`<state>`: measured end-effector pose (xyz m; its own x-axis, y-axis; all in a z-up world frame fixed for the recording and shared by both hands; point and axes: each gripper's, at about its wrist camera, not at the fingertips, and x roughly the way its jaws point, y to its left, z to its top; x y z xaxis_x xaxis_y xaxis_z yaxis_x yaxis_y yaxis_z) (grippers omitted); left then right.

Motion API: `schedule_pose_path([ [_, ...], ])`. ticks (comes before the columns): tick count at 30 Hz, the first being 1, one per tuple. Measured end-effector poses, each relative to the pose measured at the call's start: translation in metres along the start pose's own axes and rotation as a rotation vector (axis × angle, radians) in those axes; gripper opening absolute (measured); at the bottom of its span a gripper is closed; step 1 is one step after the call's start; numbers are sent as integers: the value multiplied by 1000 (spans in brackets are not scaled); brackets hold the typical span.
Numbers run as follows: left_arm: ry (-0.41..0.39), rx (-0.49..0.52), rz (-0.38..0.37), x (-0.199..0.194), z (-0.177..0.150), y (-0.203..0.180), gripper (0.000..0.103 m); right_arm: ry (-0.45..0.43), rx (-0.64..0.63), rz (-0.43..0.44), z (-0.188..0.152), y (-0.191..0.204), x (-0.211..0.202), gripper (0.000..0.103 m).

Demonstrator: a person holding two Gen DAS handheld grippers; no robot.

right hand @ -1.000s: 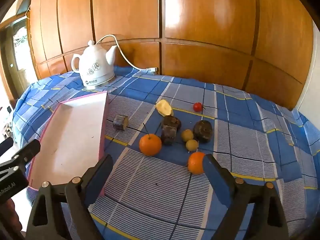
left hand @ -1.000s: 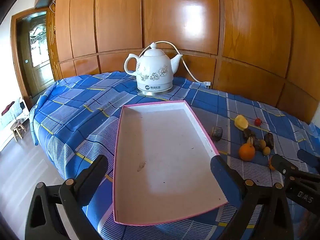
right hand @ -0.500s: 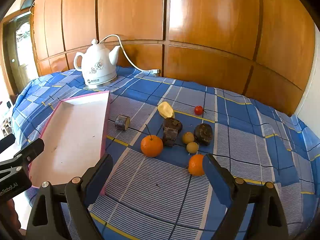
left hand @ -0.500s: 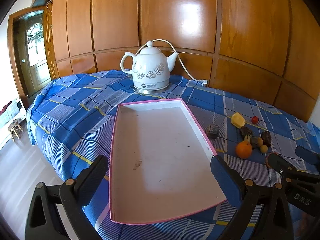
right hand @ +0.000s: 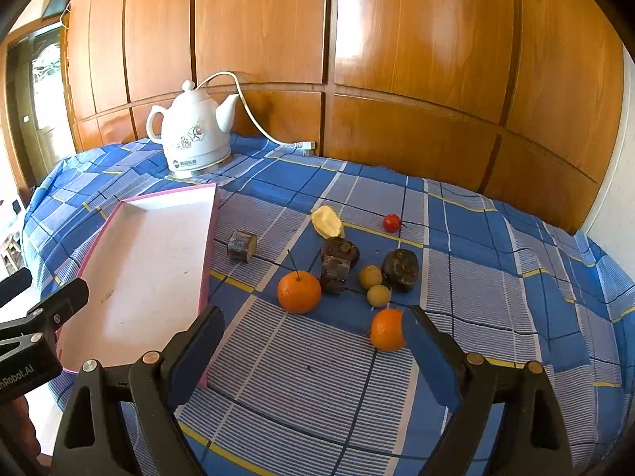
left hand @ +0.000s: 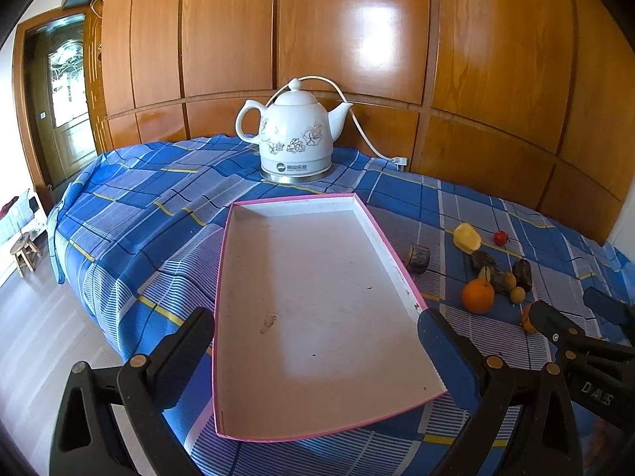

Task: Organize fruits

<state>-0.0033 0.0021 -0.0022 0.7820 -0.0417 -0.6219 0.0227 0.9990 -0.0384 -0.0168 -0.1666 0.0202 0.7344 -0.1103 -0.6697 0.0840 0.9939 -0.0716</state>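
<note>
there, the small orange (right hand: 387, 330) lay just right of the pink tray (right hand: 208, 254), nearest the right gripper (right hand: 313, 351), jaws apart, empty.

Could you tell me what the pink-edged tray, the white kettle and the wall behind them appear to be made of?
The tray looks like cardboard: thin matte white walls, pink outside, scuffed floor. The kettle seems glazed ceramic, glossy with a floral print, on a metal-looking base. The wall appears to be varnished wood panelling, showing grain and bright reflections.
</note>
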Motion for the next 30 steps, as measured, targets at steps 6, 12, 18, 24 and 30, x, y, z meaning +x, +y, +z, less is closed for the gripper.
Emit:
schedule_pose_path([
  [6,2,0,-5,-1,0,0,103,-3,1,0,0,0,-2,93],
  [12,-7,6,-6,-5,0,-2,103,-14,0,-1,0,0,-5,93],
  [18,-6,7,-8,-6,0,-3,103,-22,2,-2,0,0,-7,93],
  [24,-8,7,-9,-6,1,-3,103,-29,3,-3,0,1,-10,93],
  [30,-11,8,-12,-9,2,-5,103,-35,8,-2,0,-1,-11,93],
])
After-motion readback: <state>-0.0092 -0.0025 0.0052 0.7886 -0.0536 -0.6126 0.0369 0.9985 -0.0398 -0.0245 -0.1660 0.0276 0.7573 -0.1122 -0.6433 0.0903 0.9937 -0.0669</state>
